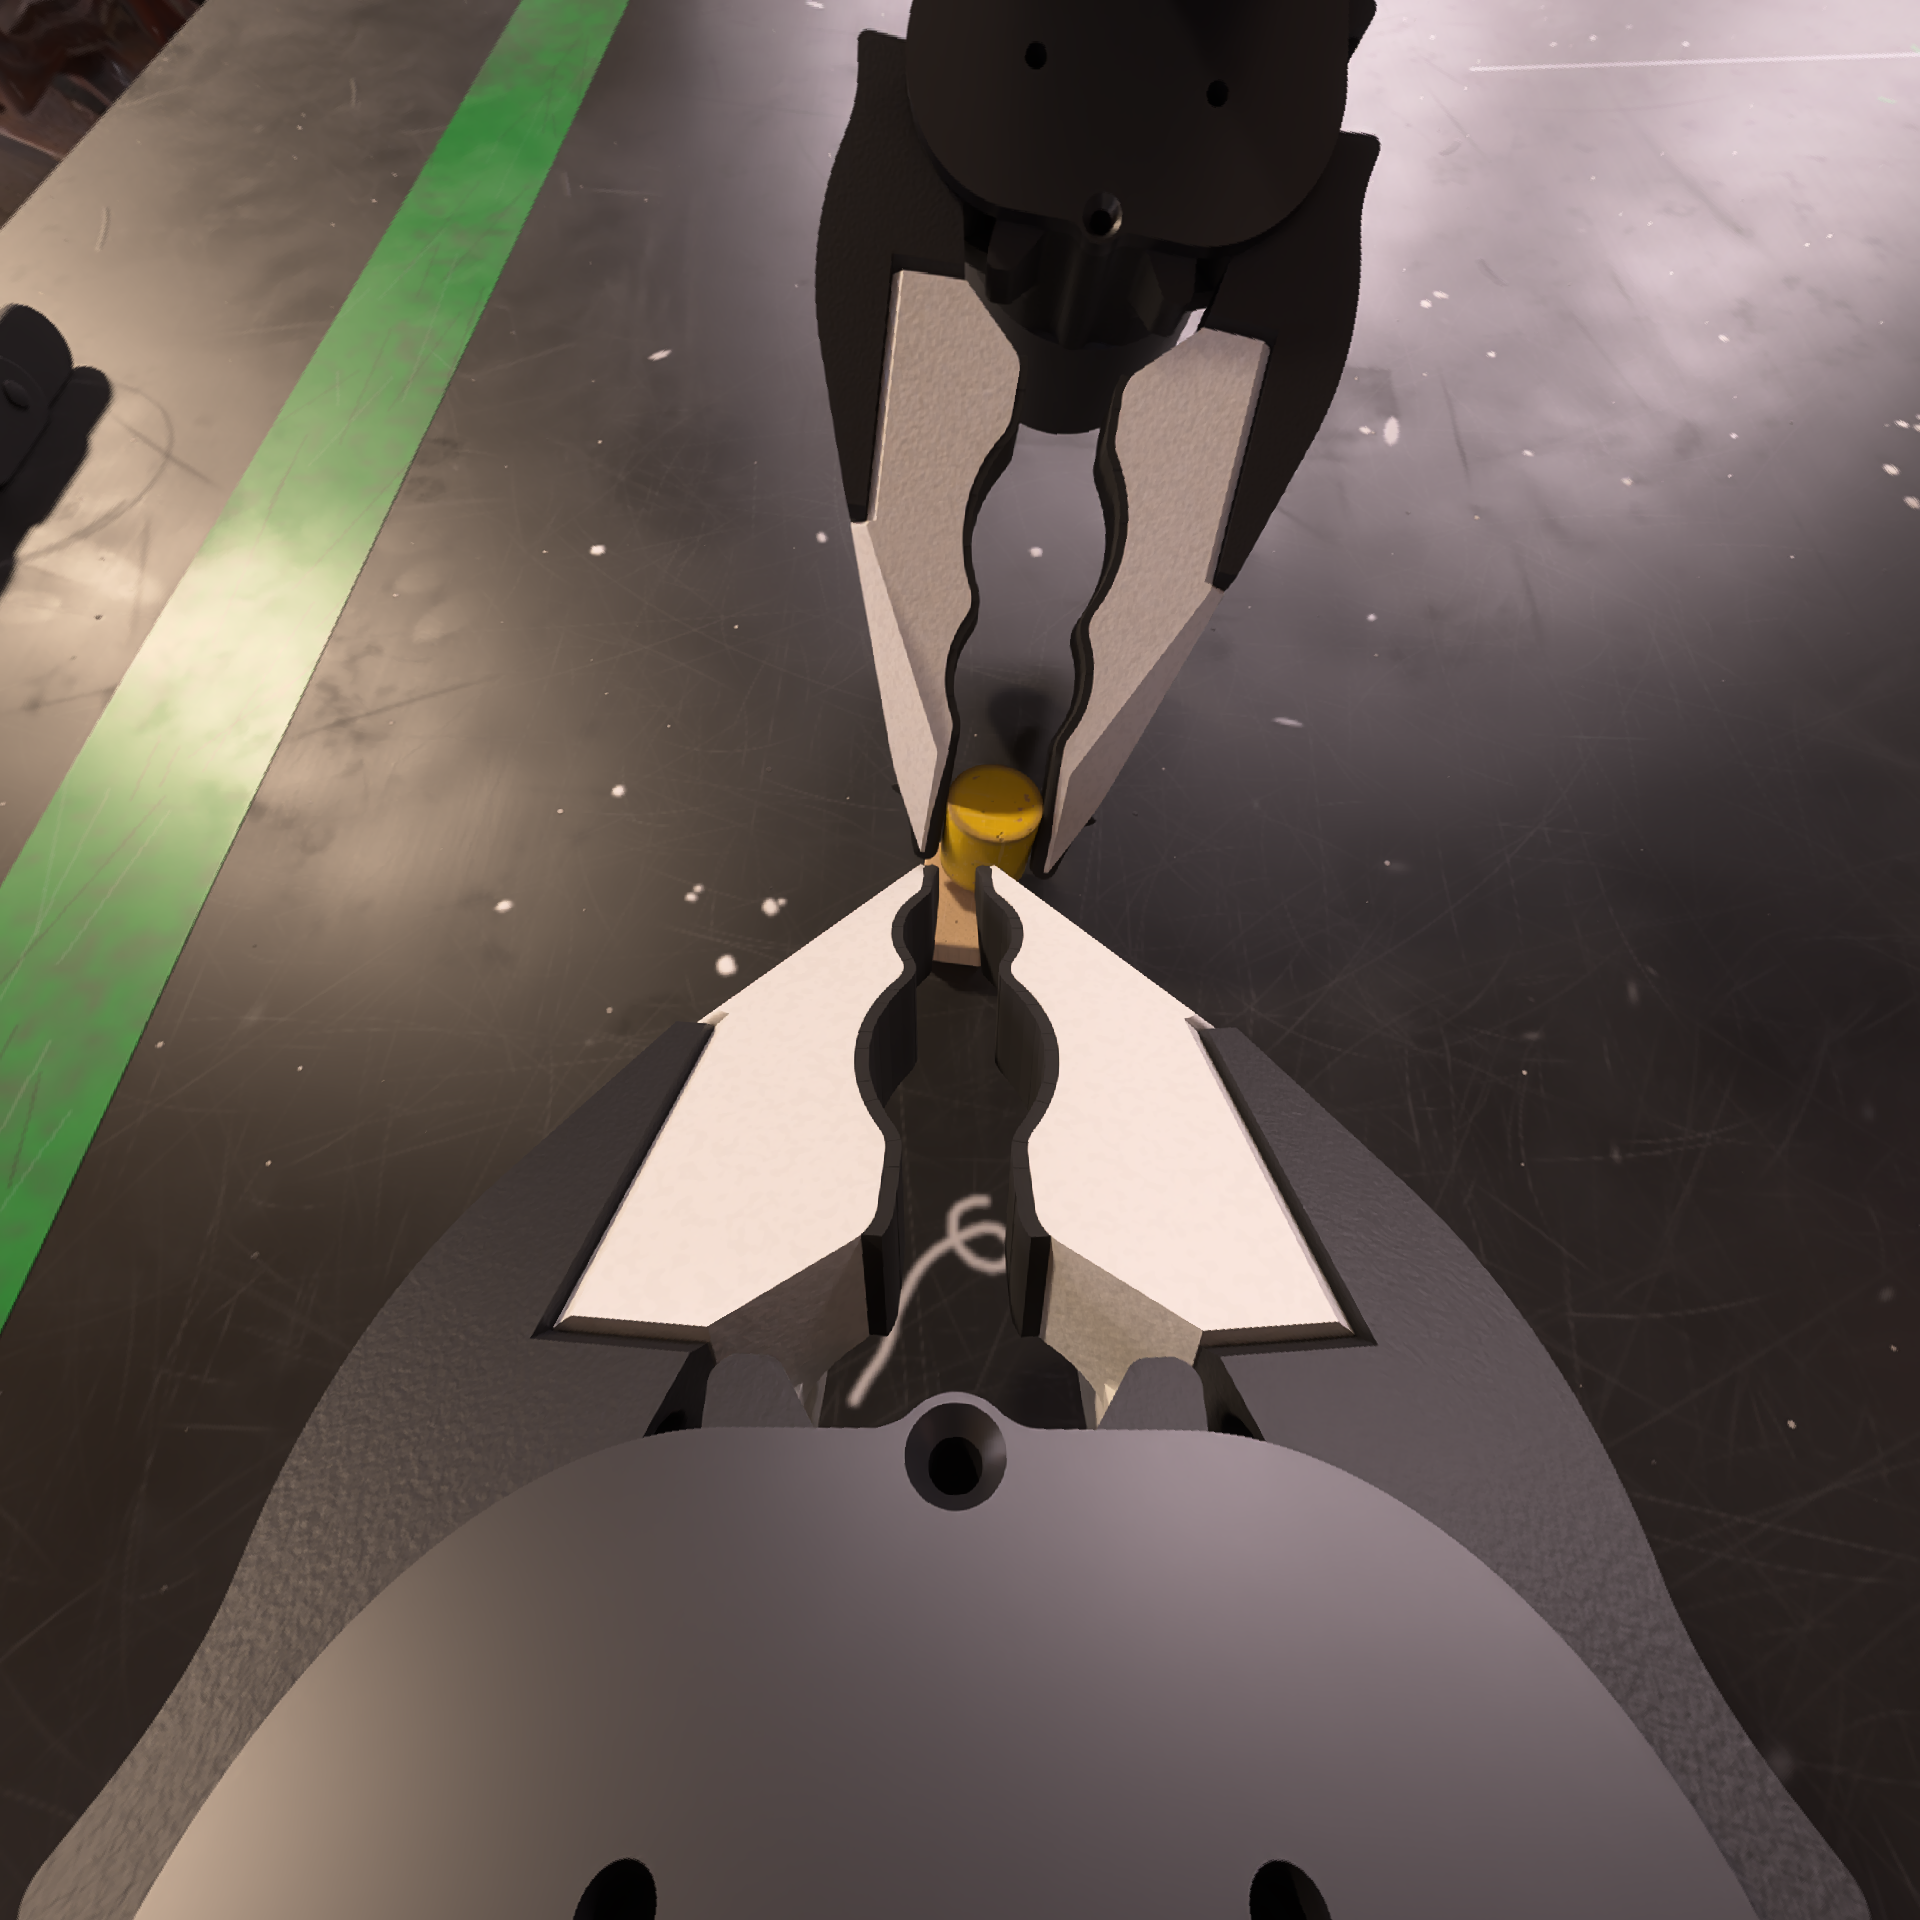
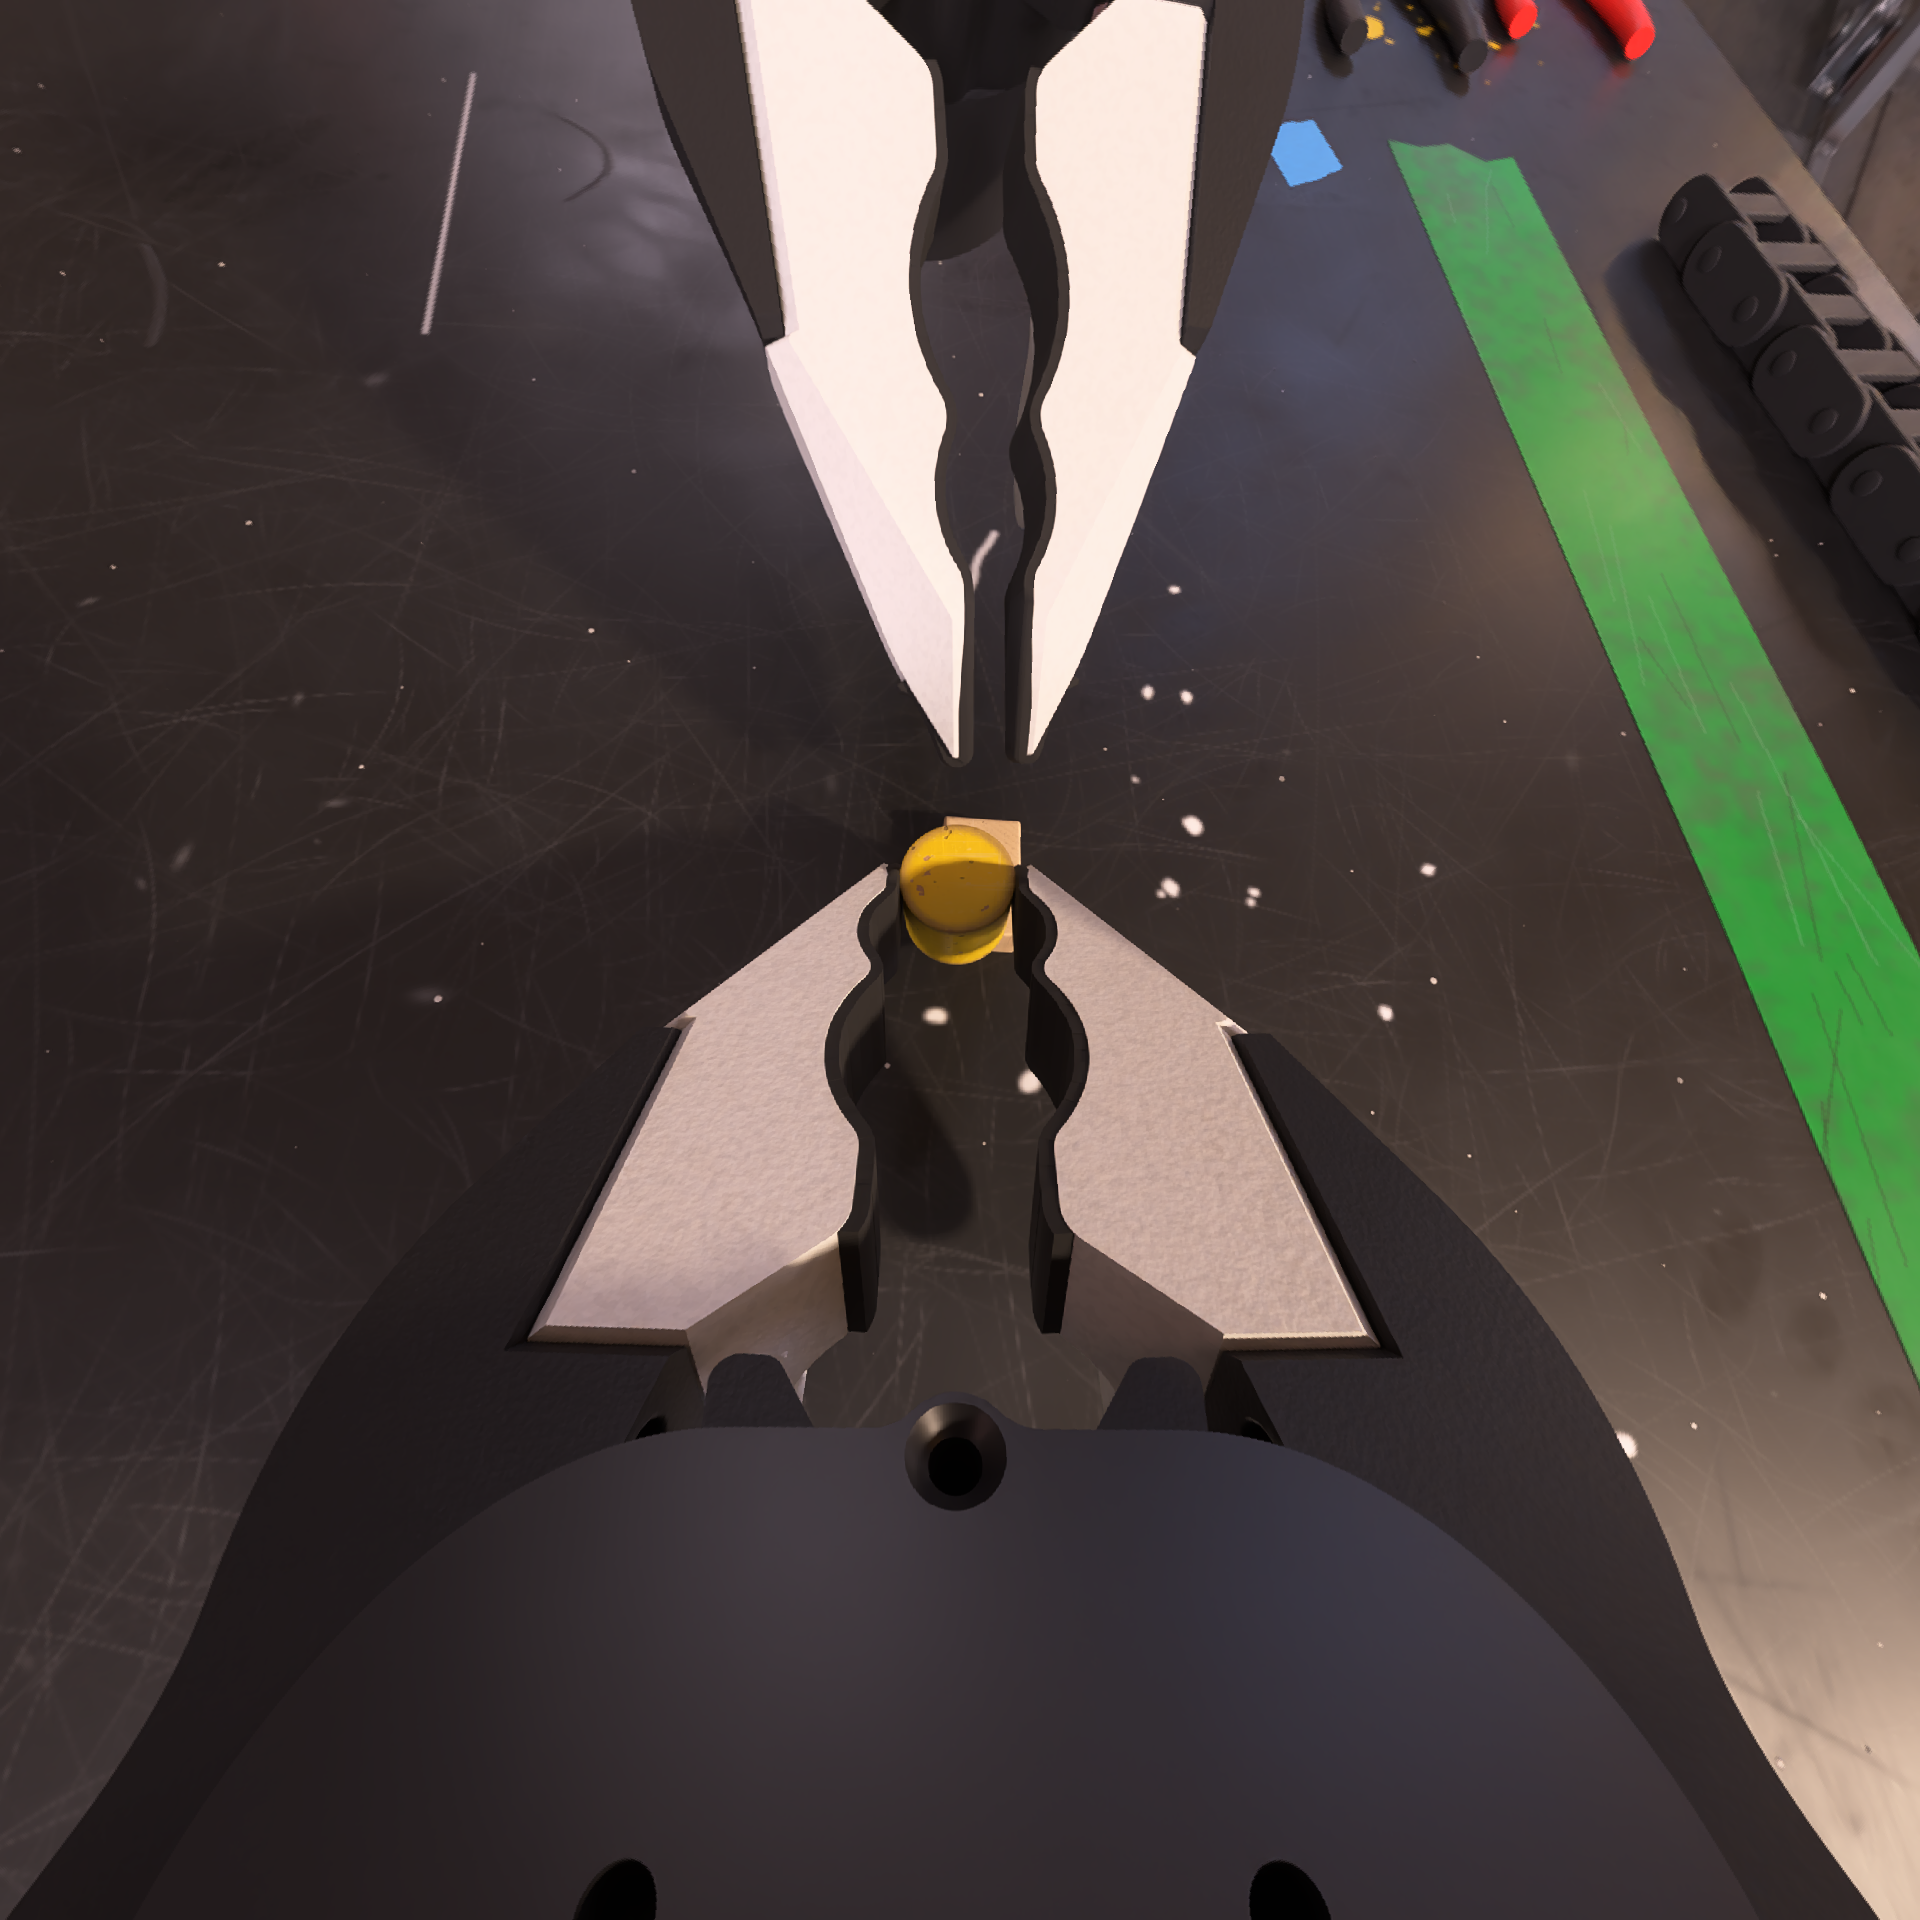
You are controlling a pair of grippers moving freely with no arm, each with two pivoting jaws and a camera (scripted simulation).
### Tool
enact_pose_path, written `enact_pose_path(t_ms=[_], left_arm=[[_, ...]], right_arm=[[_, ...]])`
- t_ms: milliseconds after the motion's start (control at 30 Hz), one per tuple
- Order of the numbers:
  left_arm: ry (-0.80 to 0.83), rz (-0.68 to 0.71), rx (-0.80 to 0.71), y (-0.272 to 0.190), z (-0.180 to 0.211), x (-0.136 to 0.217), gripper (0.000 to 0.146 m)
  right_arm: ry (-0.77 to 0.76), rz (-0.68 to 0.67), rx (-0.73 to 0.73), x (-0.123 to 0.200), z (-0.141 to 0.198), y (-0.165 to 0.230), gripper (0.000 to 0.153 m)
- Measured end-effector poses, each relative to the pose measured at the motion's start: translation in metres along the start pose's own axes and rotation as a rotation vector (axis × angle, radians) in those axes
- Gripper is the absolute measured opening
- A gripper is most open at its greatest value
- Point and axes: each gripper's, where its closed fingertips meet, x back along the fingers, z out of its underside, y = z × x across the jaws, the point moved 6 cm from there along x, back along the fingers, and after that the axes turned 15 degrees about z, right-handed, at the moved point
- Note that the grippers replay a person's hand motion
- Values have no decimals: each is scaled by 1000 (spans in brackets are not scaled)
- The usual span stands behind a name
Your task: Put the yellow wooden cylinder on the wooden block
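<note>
The yellow wooden cylinder [image 2: 954, 883] stands upright between the fingertips of my right gripper [image 2: 956, 885], which is shut on it. It sits right over the small tan wooden block [image 2: 997, 834]; I cannot tell whether it rests on the block. In the left wrist view the cylinder [image 1: 992, 826] is held by the right gripper [image 1: 987, 857] coming from the far side, with the block [image 1: 958, 935] just below it. My left gripper [image 1: 958, 878] is nearly shut and empty, and the block shows through its narrow slit. From the right wrist view the left gripper [image 2: 989, 753] hovers just beyond the block.
A green tape stripe [image 2: 1662, 623] runs along the dark scratched table and also shows in the left wrist view [image 1: 312, 520]. A black cable chain [image 2: 1787, 343] lies past it, with a blue patch [image 2: 1304, 151] and red items [image 2: 1579, 26] at the far end. A dark object [image 1: 31, 416] sits at the left edge.
</note>
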Motion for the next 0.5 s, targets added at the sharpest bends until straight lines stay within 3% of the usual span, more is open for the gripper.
enact_pose_path(t_ms=[500], left_arm=[[3, -36, 24, -1, 11, 16, 16]], right_arm=[[-1, 2, -1, 0, 0, -1, 21]])
